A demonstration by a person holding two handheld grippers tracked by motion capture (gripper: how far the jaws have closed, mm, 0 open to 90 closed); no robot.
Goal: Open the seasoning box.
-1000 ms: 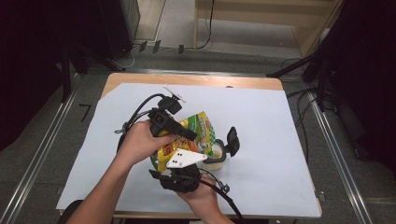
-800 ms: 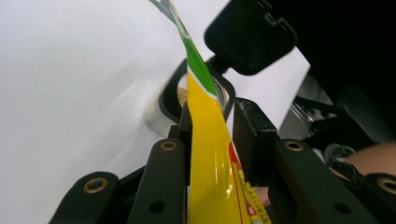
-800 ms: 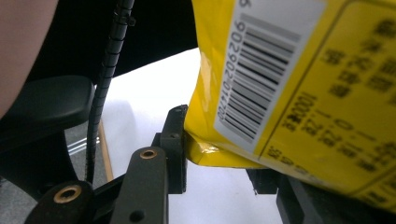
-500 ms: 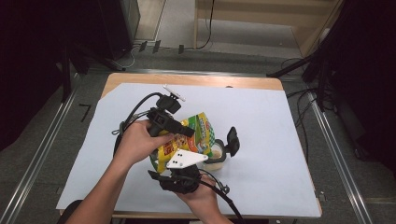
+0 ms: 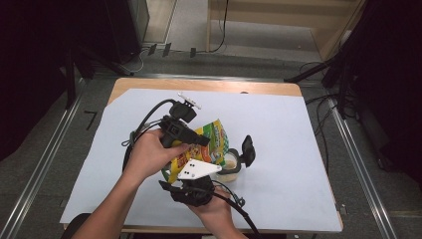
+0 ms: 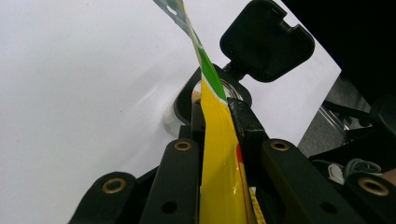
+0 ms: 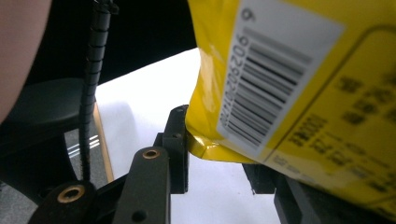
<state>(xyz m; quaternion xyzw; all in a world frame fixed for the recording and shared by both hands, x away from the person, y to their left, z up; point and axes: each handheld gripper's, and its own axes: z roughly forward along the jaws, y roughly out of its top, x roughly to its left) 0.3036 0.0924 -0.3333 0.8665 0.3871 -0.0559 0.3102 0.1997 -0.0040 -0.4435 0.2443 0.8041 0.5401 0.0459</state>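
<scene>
- The yellow and green bag (image 5: pixel 209 142) hangs in the air between the two grippers, just over the little round tub (image 5: pixel 230 167) on the worktop (image 5: pixel 298 129)
- The left gripper (image 6: pixel 217 126) has its fingers (image 6: pixel 245 121) shut tight on a thin edge of the bag; that edge stands up like a flat sheet between them
- The right gripper (image 7: pixel 217 154) holds the bottom of the bag, by the corner with the barcode; one finger (image 7: pixel 177 144) touches the bag's fold, and the other is partly hidden under the bag, so it looks shut on the bag
- The bag looks soft, thin and shiny, so it will bend, crinkle and may slip; it looks light
- I think the best places to hold it are the flat sealed edges, where it is stiffer and will not squash what is inside
- The tub sits just past the left fingers, with its black lid (image 5: pixel 248 148) flipped open and standing up beside it; something pale is inside
- The tub looks light and easy to knock over, so the bag should be moved slowly near it
- The lid stands close to the bag's top edge, so there is little room there
- To the far side and out to the right of the fingers the white sheet is bare, with lots of room
- The near edge of the worktop is close under the right hand (image 5: pixel 214 209), so there is not much room that way
</scene>
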